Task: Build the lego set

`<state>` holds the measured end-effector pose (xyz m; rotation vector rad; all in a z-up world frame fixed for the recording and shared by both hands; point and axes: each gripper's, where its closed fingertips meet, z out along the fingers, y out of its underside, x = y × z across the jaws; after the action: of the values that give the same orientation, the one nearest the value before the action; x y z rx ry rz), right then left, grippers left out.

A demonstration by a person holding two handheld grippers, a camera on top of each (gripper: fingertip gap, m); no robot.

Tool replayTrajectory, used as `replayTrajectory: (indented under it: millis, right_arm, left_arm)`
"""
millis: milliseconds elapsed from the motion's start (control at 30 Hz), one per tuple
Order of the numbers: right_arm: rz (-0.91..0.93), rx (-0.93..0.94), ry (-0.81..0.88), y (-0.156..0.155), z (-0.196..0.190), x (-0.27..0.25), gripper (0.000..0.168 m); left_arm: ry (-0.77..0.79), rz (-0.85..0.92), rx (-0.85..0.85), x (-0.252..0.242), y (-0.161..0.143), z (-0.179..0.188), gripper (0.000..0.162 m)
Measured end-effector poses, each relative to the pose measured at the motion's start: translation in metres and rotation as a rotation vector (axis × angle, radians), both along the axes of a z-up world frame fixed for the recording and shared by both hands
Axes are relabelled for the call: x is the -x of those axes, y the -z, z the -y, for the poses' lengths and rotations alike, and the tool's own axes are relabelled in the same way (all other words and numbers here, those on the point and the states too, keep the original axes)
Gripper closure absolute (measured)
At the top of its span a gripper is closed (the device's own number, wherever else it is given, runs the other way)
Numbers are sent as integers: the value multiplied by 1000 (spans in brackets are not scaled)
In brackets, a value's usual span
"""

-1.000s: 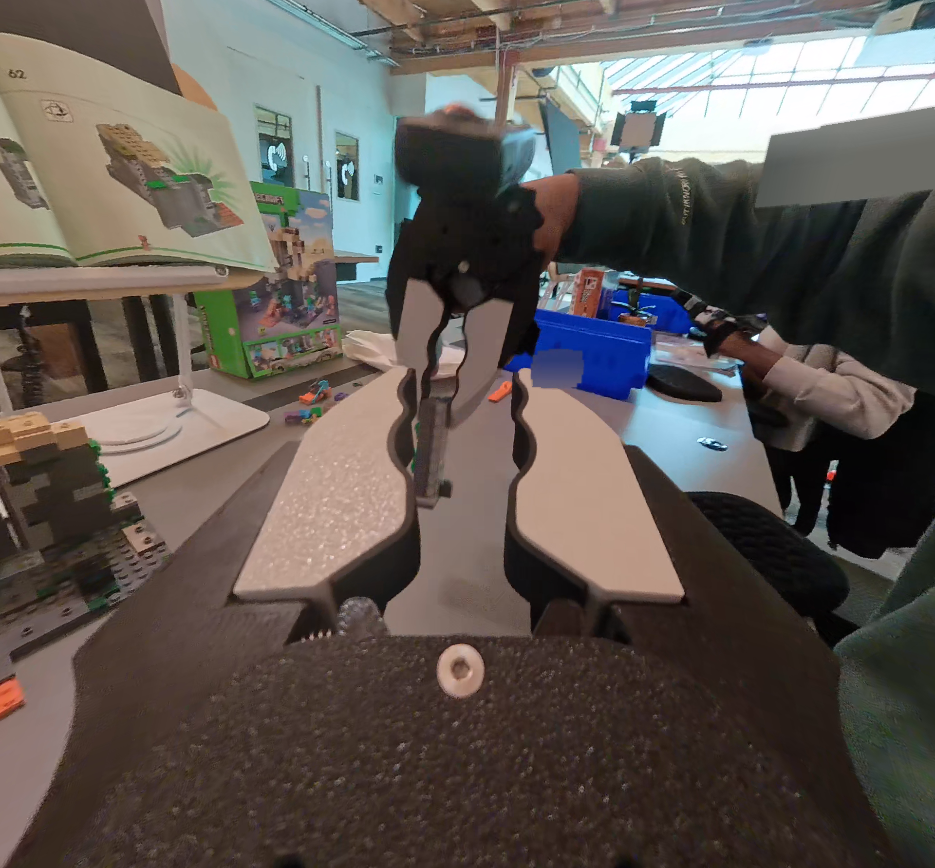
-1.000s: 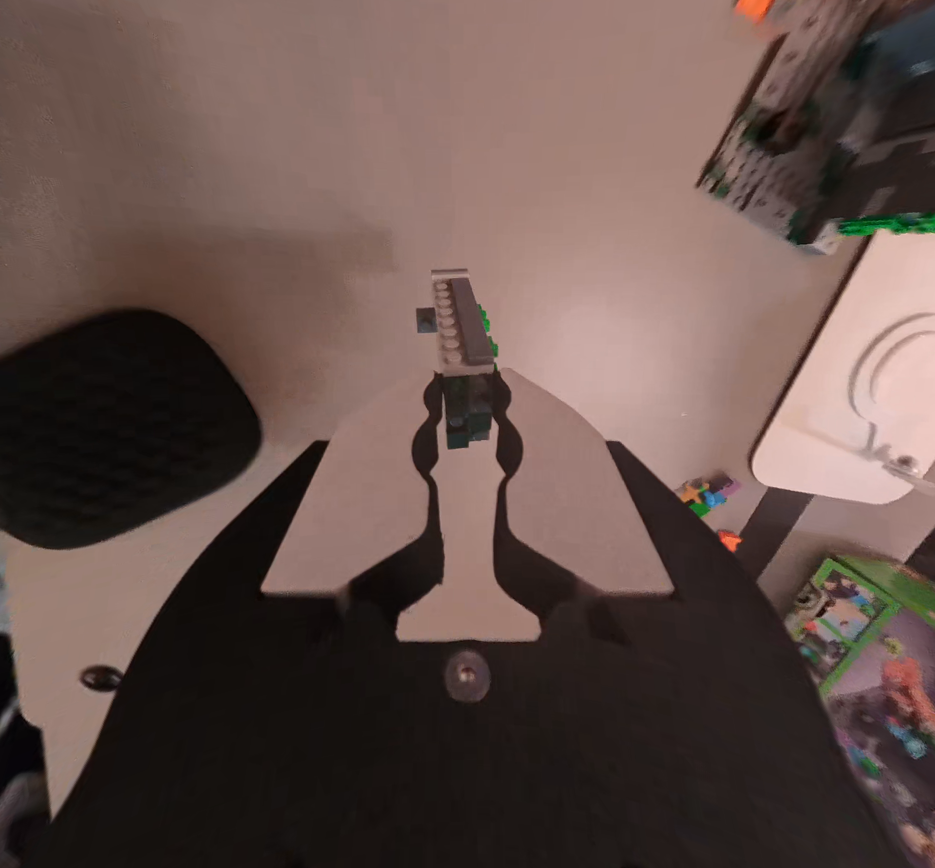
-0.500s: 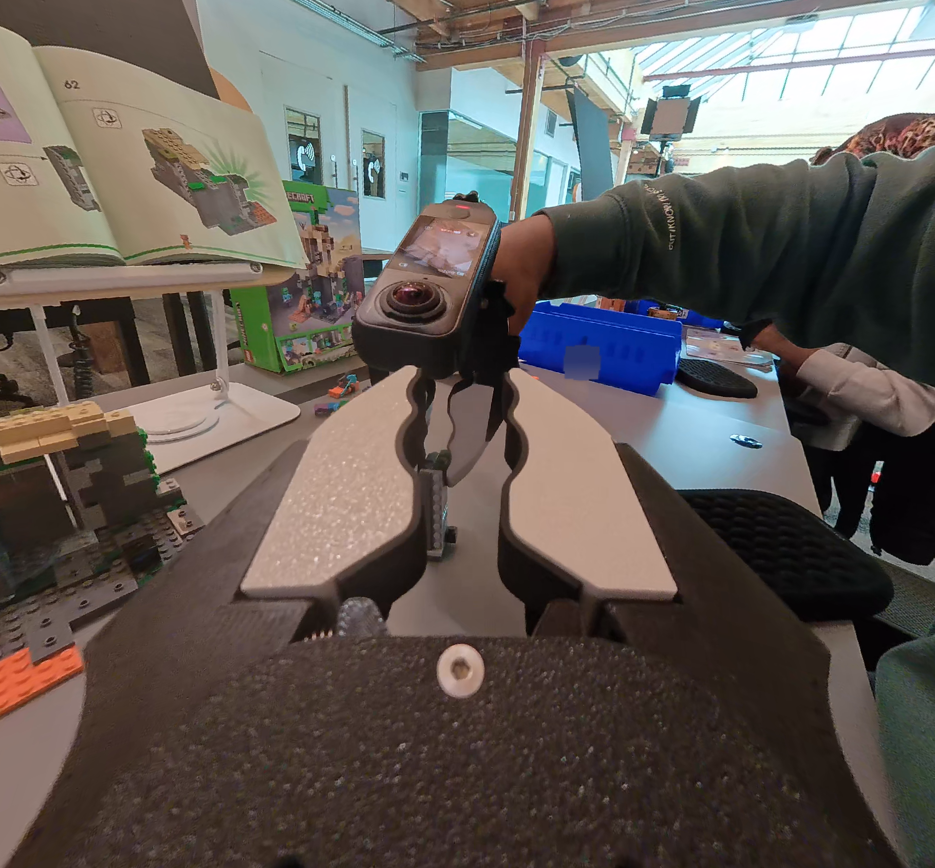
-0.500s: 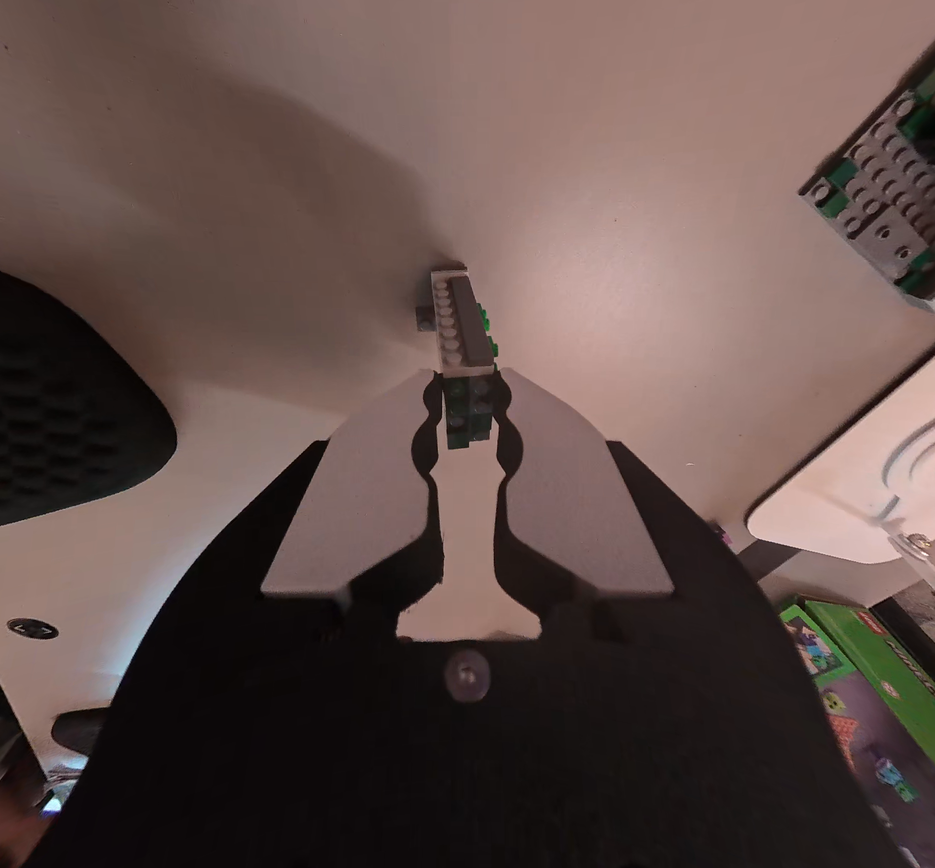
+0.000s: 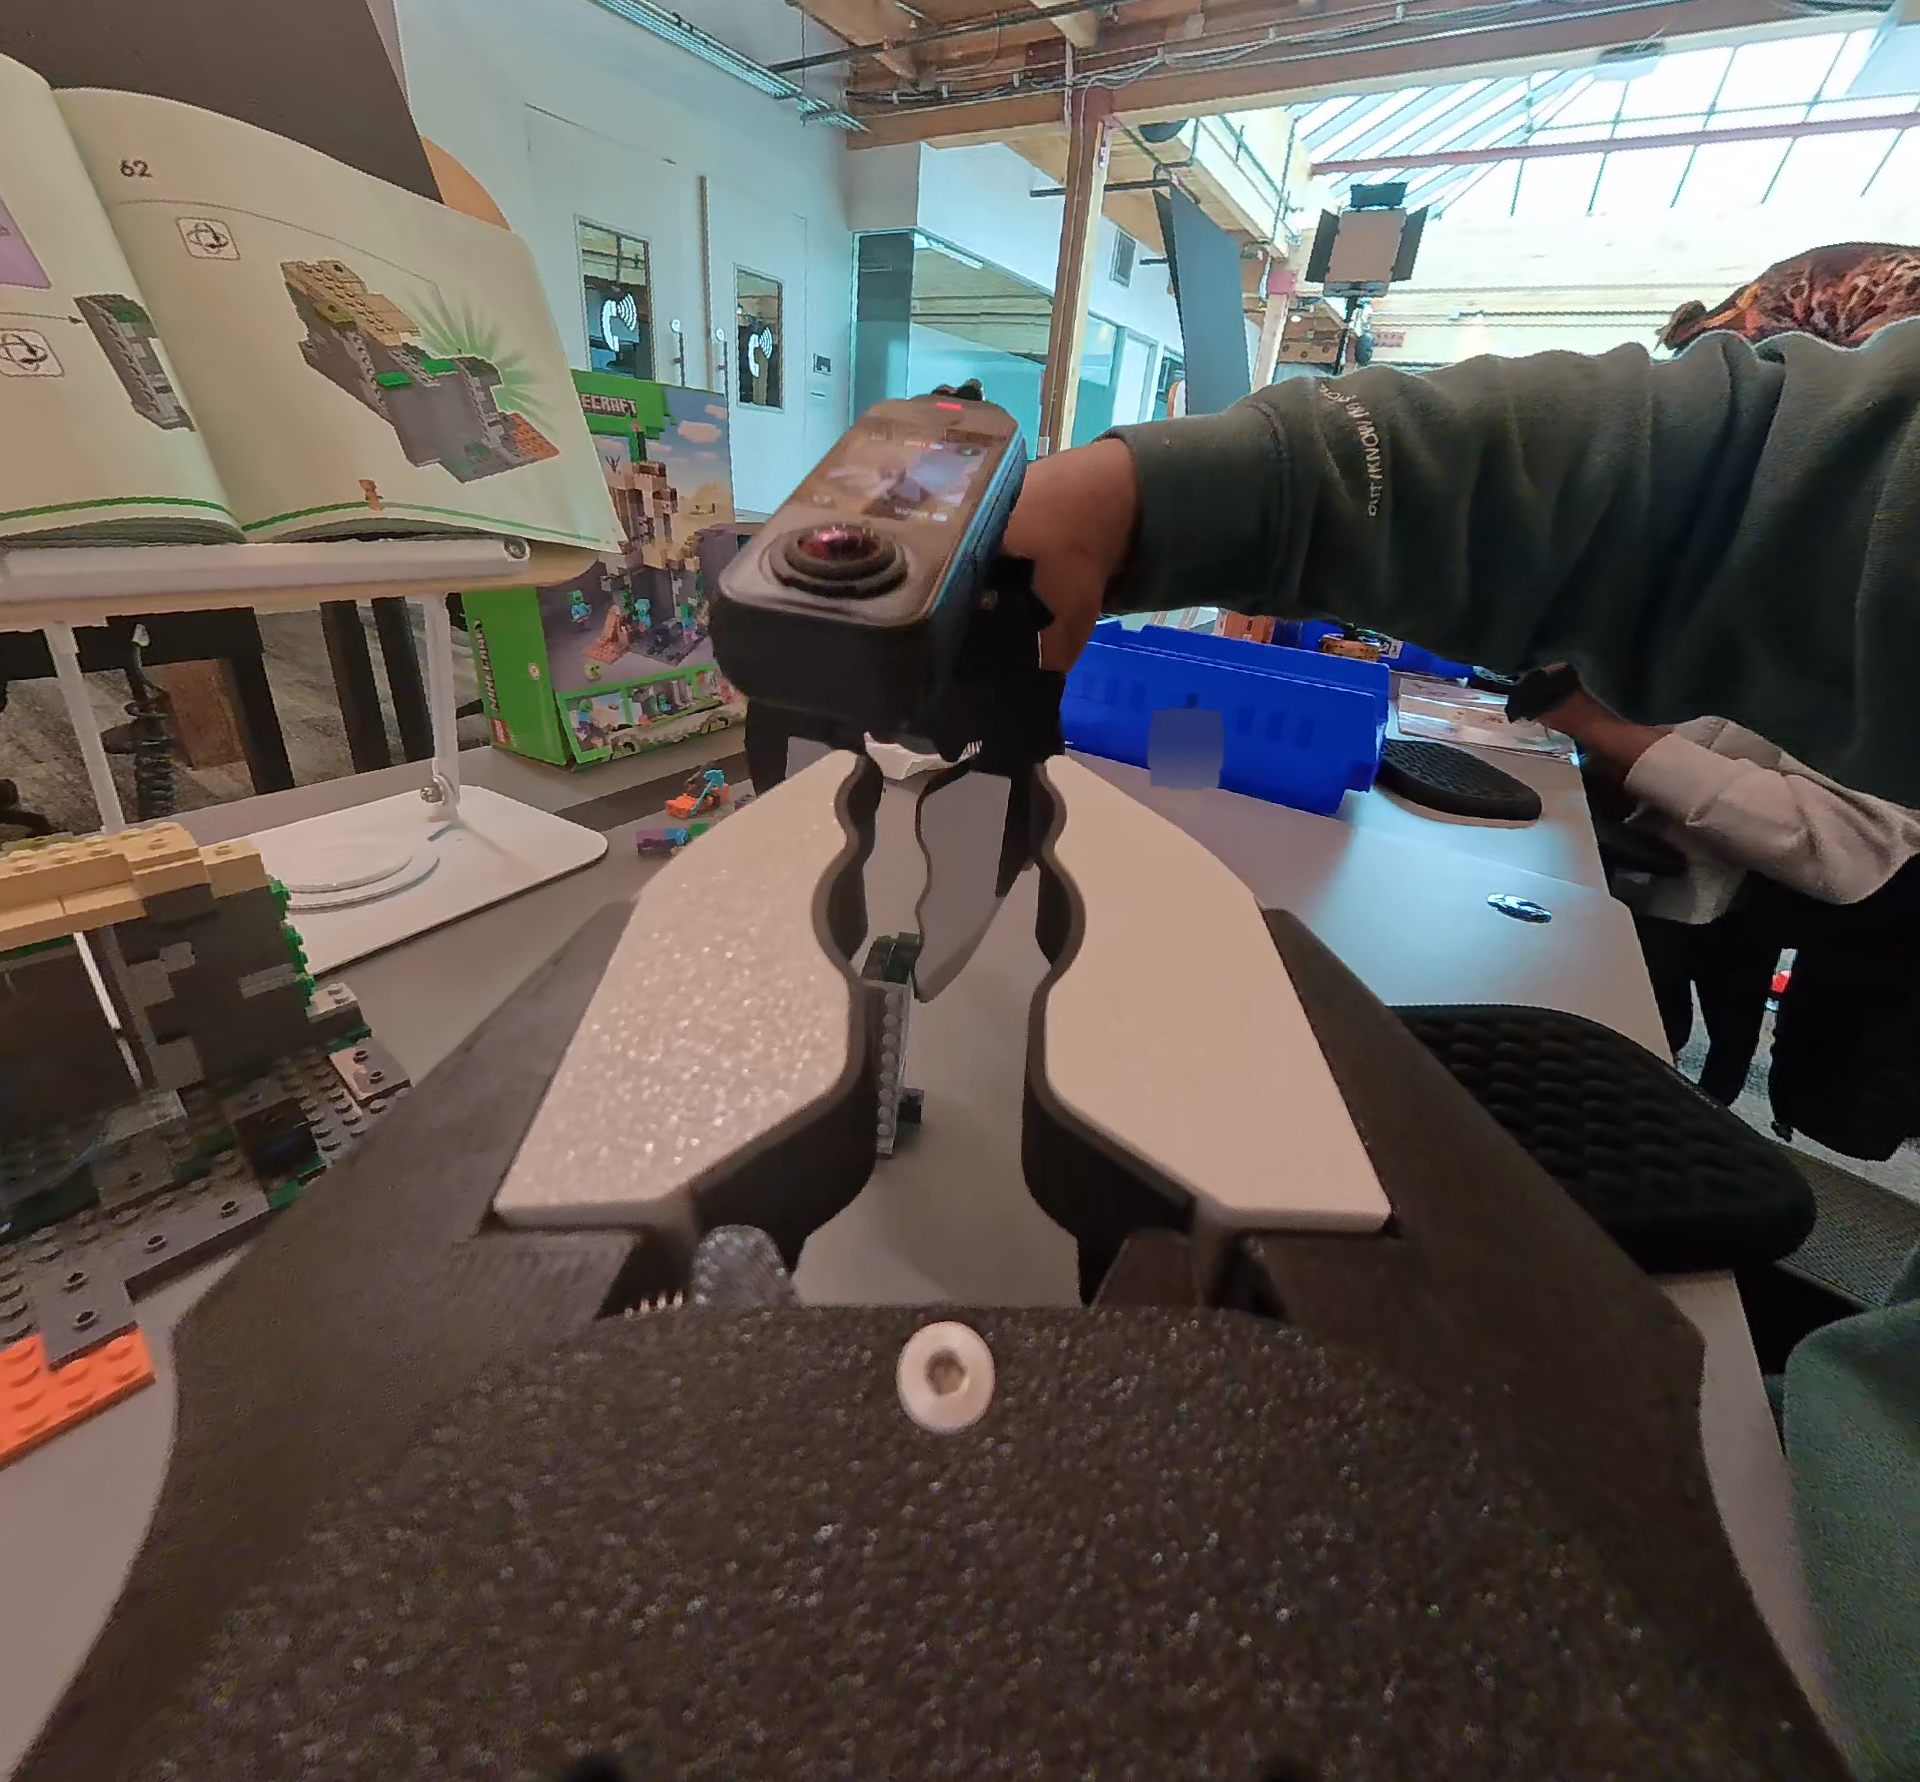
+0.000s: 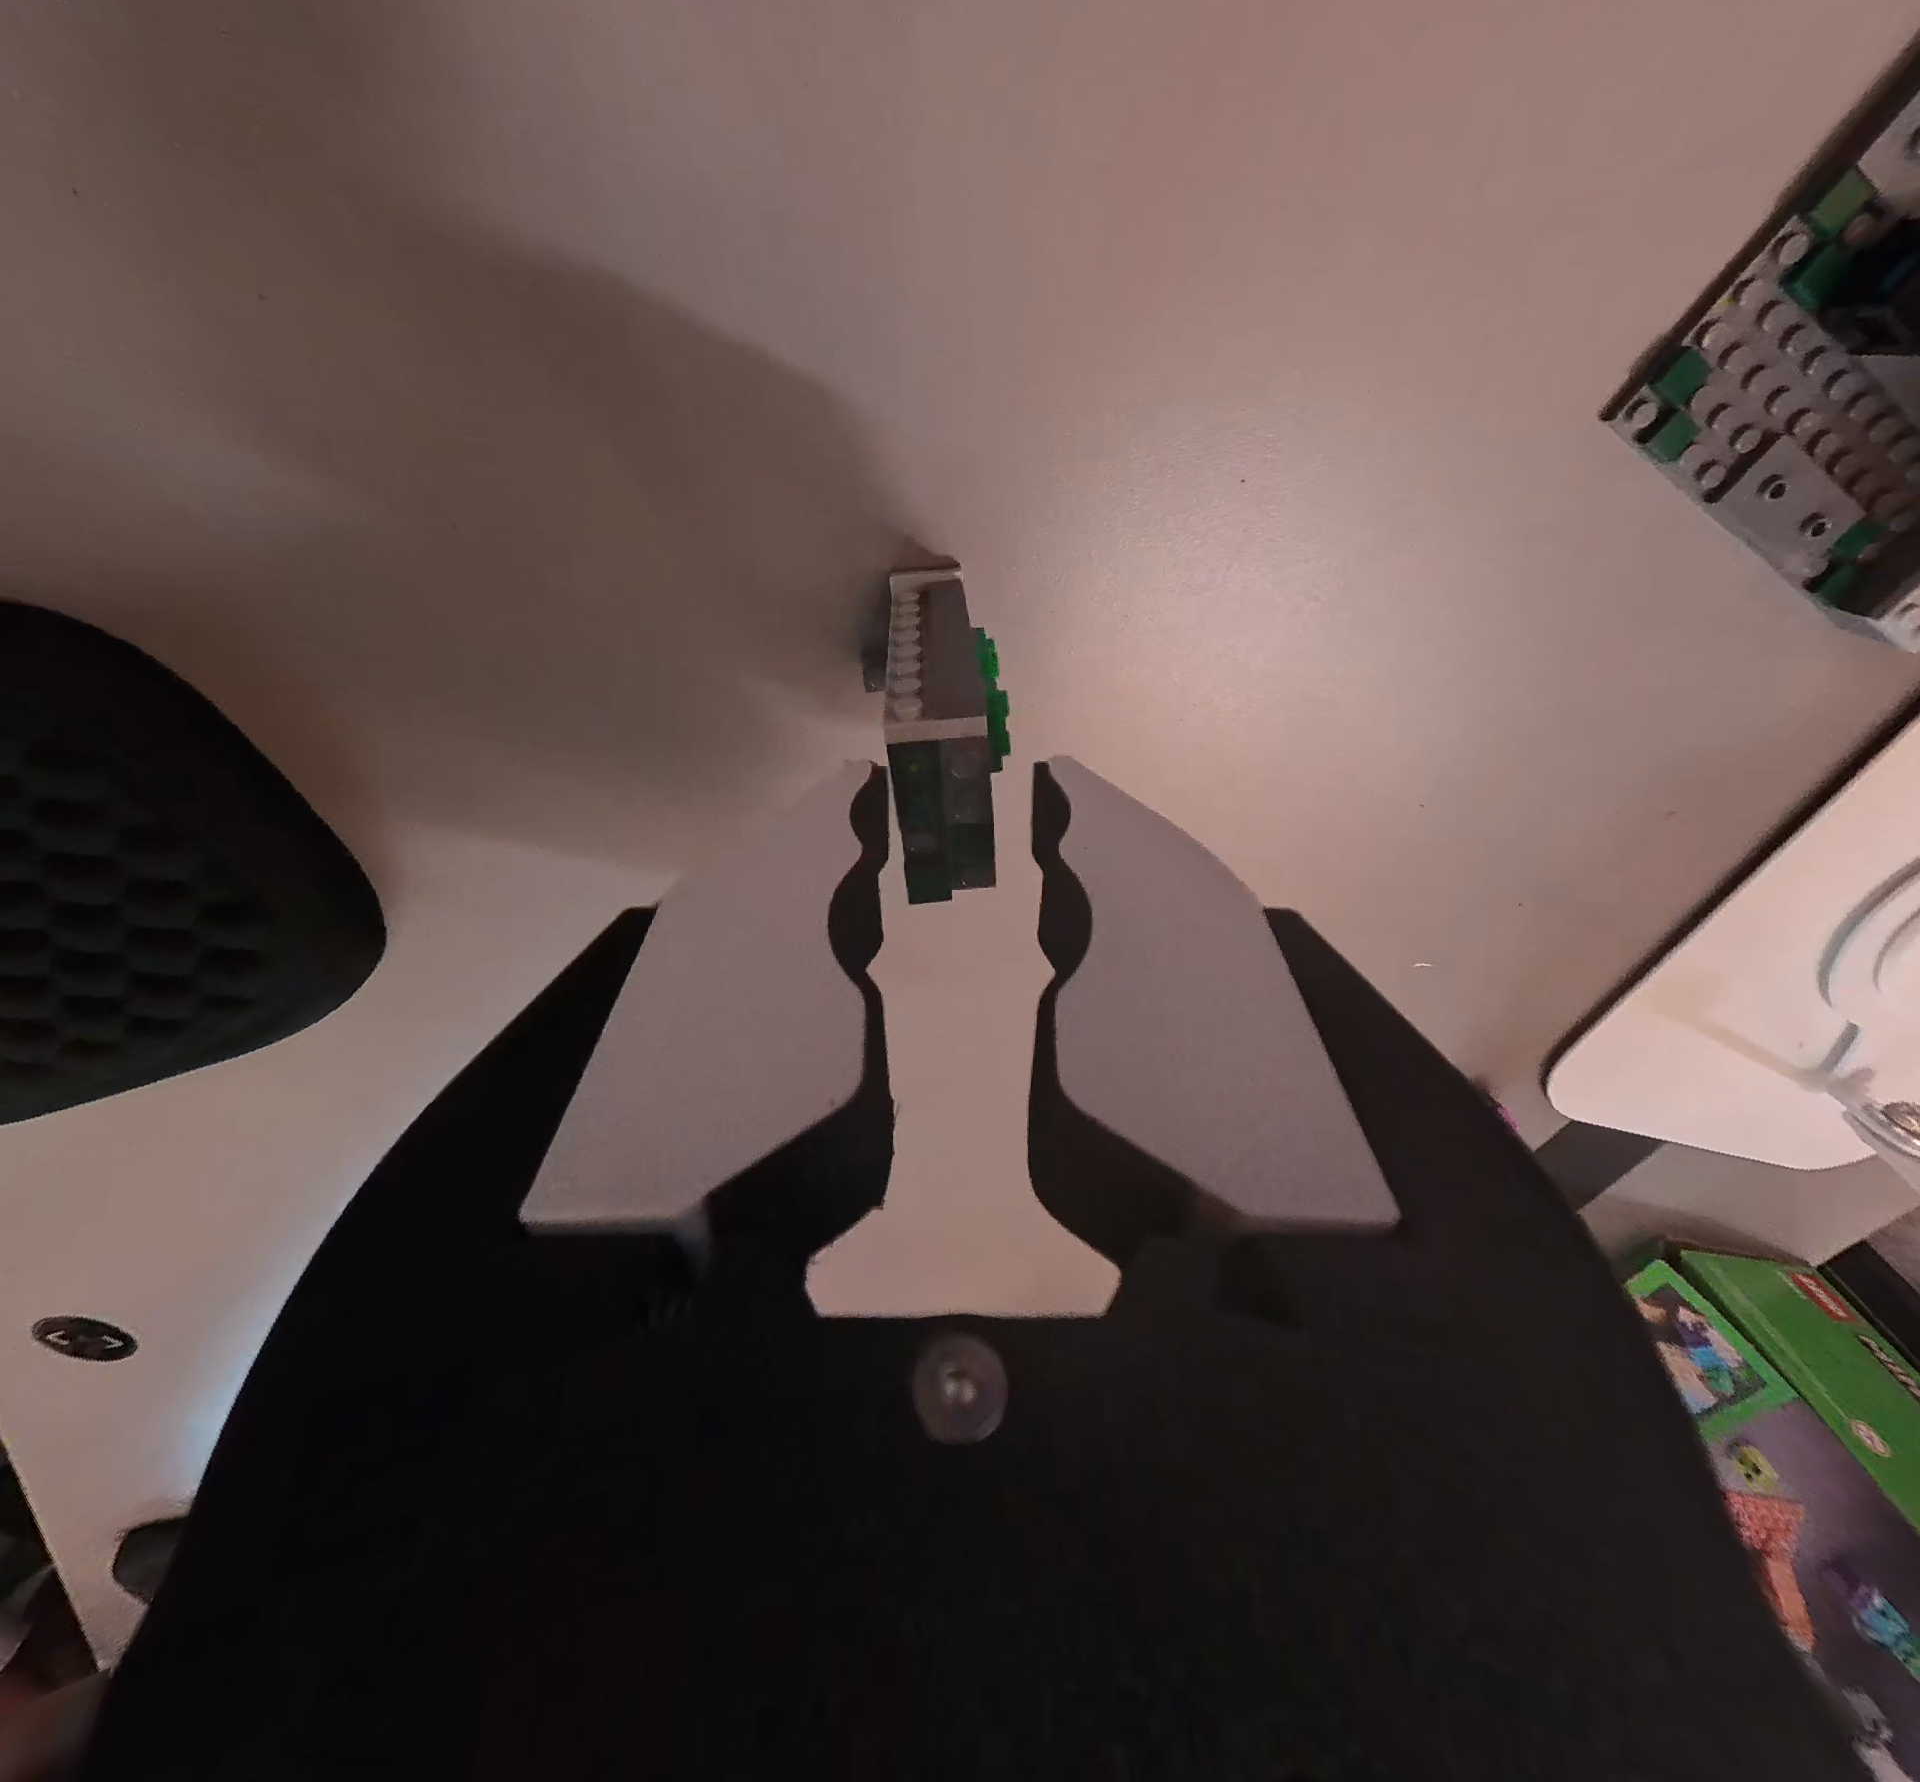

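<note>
A pale grey tabletop (image 5: 1351, 880) is seen under everything, with a black honeycomb-textured pad (image 5: 1590, 1119) lying on it at the right in the left wrist view. At the left edge of that view a large partly built lego model of grey, tan and green bricks (image 5: 156, 1026) is set on a dark grey studded baseplate. Behind it an open instruction booklet (image 5: 291, 361) is propped on a white stand (image 5: 416, 859), and a green lego set box (image 5: 613, 631) is stood farther back beside a blue plastic bin (image 5: 1236, 724). A person's arm in a dark green sleeve (image 5: 1507, 506) is stretched in from the right.

The left gripper (image 5: 948, 901) is held low over the table with its white fingers parted by a moderate gap; the small assembly is seen within that gap, close to the left-hand finger, though contact cannot be told. The right gripper (image 6: 951, 771) is pointed downward from above, and its jaws are shown apart, with a clear gap between the right-hand finger and the piece; whether the left-hand finger touches it cannot be told.

The small narrow lego assembly of light grey studded plates with dark green bricks (image 6: 940, 745) is stood upright on the tabletop, its upper end between the right gripper's tips. In the left wrist view the same piece (image 5: 891, 1046) is seen with its foot on the table.
</note>
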<state>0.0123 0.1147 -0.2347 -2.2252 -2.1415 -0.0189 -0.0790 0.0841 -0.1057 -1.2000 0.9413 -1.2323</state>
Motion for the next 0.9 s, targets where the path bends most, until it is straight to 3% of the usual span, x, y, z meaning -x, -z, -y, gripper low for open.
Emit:
replayTrajectory:
  millis: [167,300,467,567,700,900]
  right_arm:
    - [-85,-10,17,-16,1,9,141]
    - [-334,-95,88,-60,-6,27,141]
    - [-729,-417,228,-139,-27,29,142]
    - [-903,-647,367,-169,-39,6,144]
    - [-1066,-836,597,-176,-48,-35,151]
    - [-1159,-976,909,-143,-54,-78,165]
  left_arm:
    - [-2,-4,1,0,1,-1,134]
    - [-19,-8,2,1,2,-4,136]
    - [-50,-26,7,1,5,-12,141]
    - [-75,-32,12,0,6,-17,148]
    - [-127,-55,11,-3,8,-26,158]
    - [-200,-86,13,-8,7,-43,162]
